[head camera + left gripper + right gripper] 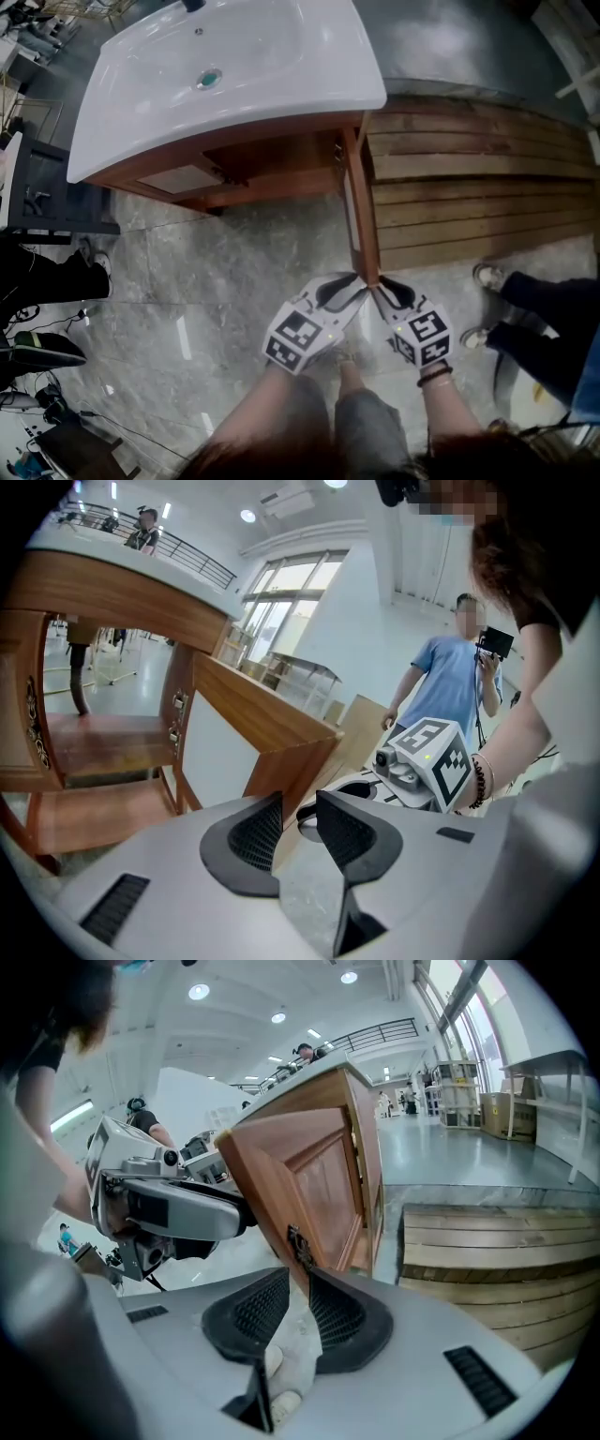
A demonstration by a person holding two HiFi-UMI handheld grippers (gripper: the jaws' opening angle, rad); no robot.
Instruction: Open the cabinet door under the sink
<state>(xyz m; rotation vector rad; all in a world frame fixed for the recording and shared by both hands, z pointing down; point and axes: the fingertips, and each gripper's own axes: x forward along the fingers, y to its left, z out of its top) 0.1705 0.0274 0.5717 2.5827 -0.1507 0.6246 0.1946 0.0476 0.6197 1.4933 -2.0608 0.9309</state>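
The white sink point(225, 66) tops a brown wooden cabinet point(272, 173). Its right door point(361, 206) stands swung out toward me, edge-on in the head view. Both grippers meet at the door's free edge. My right gripper point(380, 283) comes from the right, and its jaws point(300, 1302) pinch the door's edge point(309, 1185) just under the dark metal handle point(298, 1246). Coming from the left, my left gripper point(354, 281) has the door's edge point(272, 724) between its jaws point(300, 832), with a gap still showing beside the wood. The open cabinet shows a bare shelf point(94, 738).
A low stack of wooden planks point(478, 187) lies right of the cabinet, close behind the open door. A person's shoes point(487, 277) stand at the right. A dark rack point(47, 187) and cables point(56, 412) sit left on the grey floor. A person in blue point(450, 686) stands nearby.
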